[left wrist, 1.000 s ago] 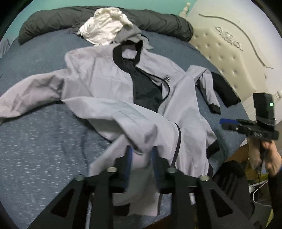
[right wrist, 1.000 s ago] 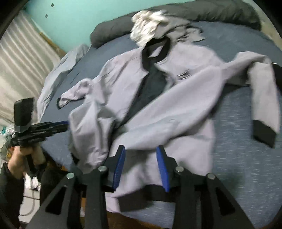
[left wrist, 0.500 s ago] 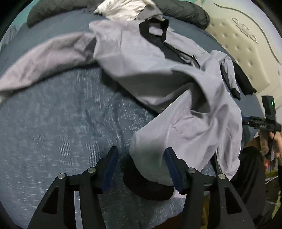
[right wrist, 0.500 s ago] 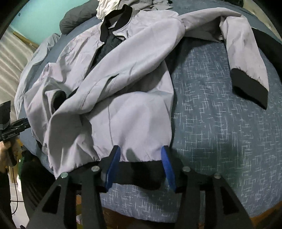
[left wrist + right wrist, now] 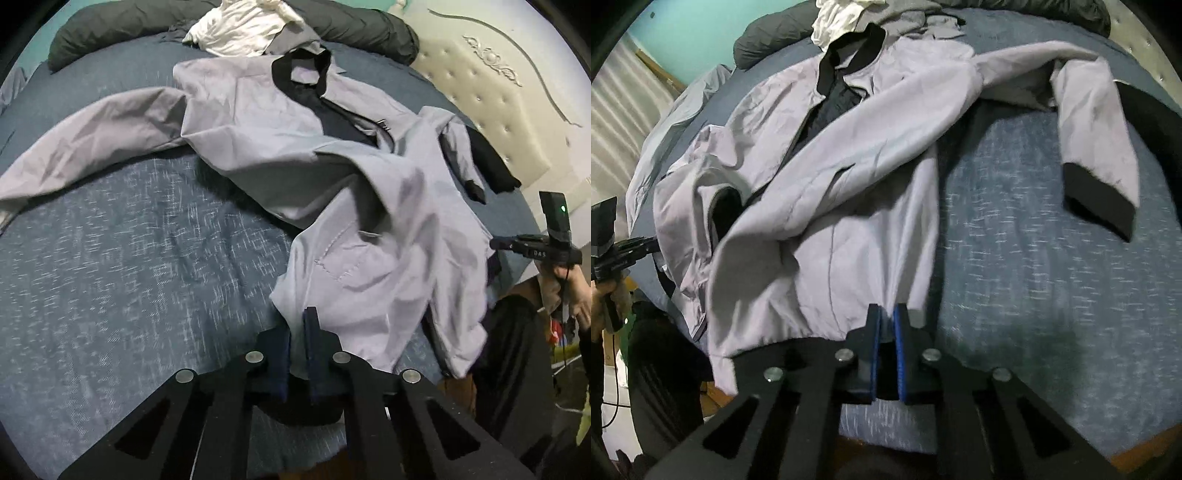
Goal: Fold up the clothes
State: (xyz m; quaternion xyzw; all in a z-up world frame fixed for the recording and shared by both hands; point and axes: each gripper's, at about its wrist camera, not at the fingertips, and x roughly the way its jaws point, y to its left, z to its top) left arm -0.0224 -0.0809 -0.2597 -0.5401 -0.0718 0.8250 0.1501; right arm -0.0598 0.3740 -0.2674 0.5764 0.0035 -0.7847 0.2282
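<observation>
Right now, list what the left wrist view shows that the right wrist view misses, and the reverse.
Left wrist only: the cream tufted headboard and the jacket's left sleeve spread flat. Right wrist only: the striped curtain and the right sleeve's black cuff in full. Both: the grey jacket on the blue bedspread, the white garment behind the collar, and each hand-held gripper, left and right, shut on the jacket's hem.
</observation>
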